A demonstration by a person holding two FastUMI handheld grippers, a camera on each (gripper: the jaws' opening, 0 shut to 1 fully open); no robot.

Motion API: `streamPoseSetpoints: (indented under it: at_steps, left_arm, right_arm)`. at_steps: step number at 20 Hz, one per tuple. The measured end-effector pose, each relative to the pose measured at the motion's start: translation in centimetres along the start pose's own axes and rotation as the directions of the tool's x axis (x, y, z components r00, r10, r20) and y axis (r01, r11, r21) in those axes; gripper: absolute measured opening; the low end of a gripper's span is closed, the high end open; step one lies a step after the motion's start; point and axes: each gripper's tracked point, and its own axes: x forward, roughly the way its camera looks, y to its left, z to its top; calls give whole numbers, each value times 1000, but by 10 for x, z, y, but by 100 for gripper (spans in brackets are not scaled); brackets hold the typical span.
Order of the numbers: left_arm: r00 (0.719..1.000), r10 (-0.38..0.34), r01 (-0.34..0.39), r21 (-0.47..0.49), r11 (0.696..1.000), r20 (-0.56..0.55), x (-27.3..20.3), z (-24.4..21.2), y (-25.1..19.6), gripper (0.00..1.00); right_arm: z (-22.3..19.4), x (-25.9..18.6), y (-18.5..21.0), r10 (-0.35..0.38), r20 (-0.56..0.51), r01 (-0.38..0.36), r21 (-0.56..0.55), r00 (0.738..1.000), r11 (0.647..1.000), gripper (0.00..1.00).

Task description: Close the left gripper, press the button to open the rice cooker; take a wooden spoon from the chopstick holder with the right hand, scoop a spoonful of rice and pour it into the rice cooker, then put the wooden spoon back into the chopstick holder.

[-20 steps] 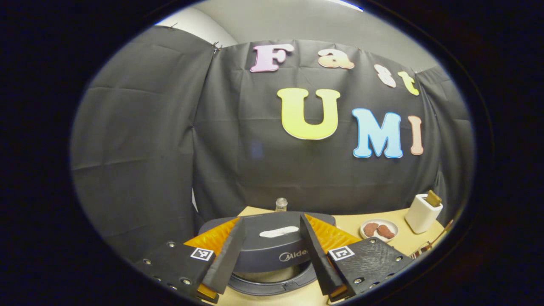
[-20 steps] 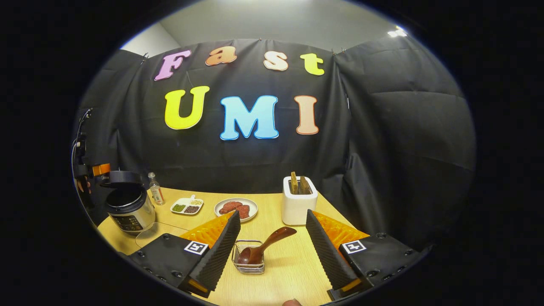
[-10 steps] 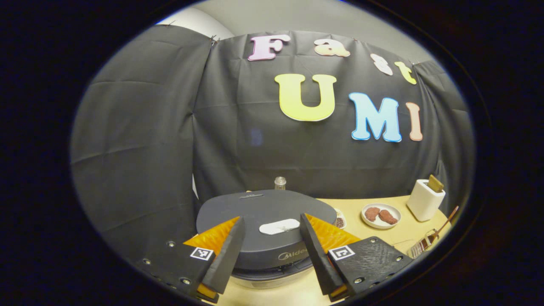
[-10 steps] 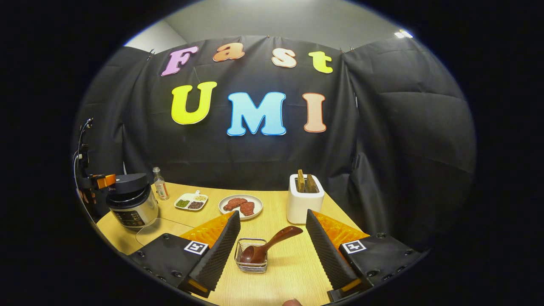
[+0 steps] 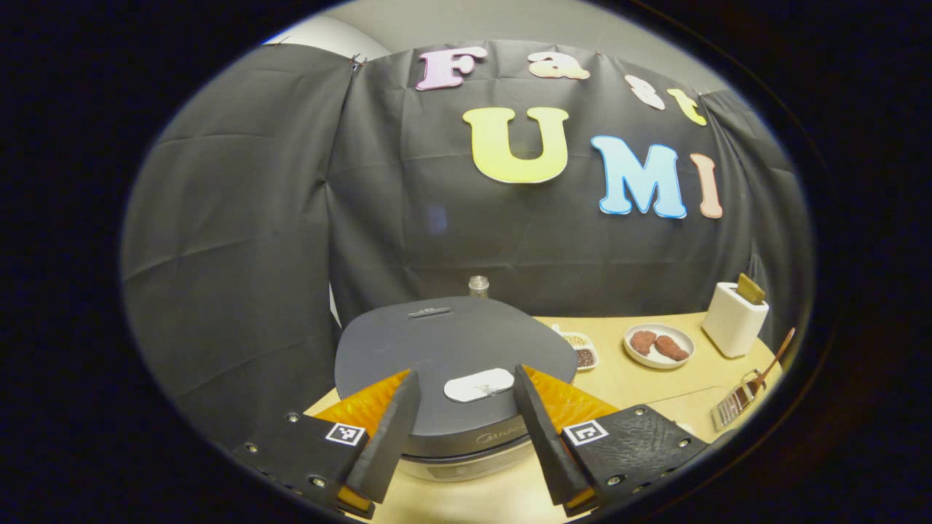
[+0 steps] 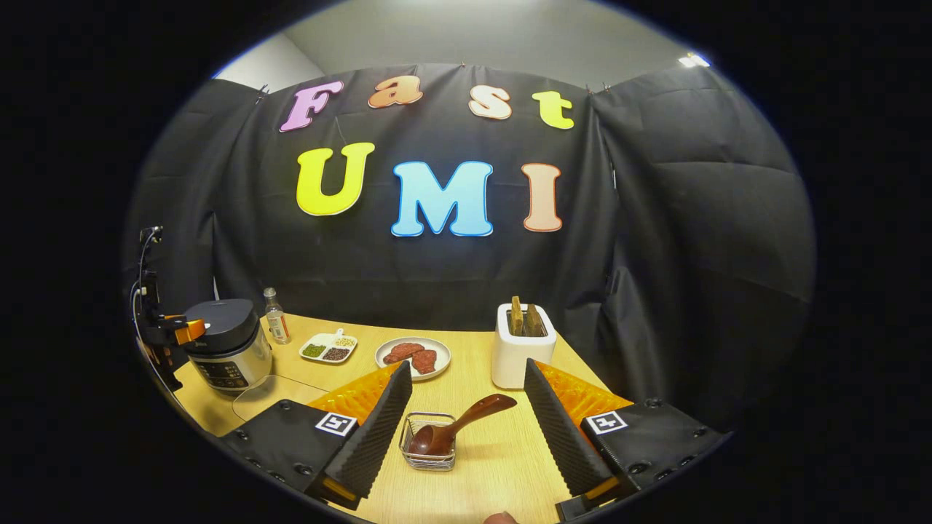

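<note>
The rice cooker point(image 5: 437, 338) stands with its dark lid down, close under my left gripper point(image 5: 466, 377). That gripper is open, its fingers either side of the white lid button point(image 5: 479, 384); contact with the lid cannot be told. In the right gripper view the rice cooker point(image 6: 227, 353) is at the far left with the left gripper point(image 6: 175, 331) beside its lid. My right gripper point(image 6: 467, 367) is open and empty above the table. Just ahead of it, the wooden spoon point(image 6: 455, 426) lies bowl-down in a small wire holder point(image 6: 428, 457), handle leaning right.
A white box point(image 6: 520, 356) with brown slices stands behind the spoon. A plate of reddish pieces point(image 6: 413, 356), a divided dish of beans point(image 6: 328, 349) and a small bottle point(image 6: 274, 325) line the back of the wooden table point(image 6: 495, 473). A clear mat point(image 6: 266, 393) lies before the cooker.
The cooker lid has swung down from raised to shut, with the left gripper following it down. The right gripper has barely moved and the spoon stays in its holder.
</note>
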Motion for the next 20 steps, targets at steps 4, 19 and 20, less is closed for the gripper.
streamPoseSetpoints:
  at_steps: [4,19,20]
  left_arm:
    - [1000,5,-5,-11,1000,-9,-2,-3,0,83]
    - [987,-66,68,-6,998,149,-61,77,-47,82]
    - [982,-74,77,-7,997,172,-69,91,-55,82]
  right_arm:
    - [0,-3,-7,-7,1,7,-4,1000,1000,98]
    - [25,-18,-11,47,68,-49,32,997,998,98]
    - [27,-20,-11,55,77,-57,31,996,998,98]
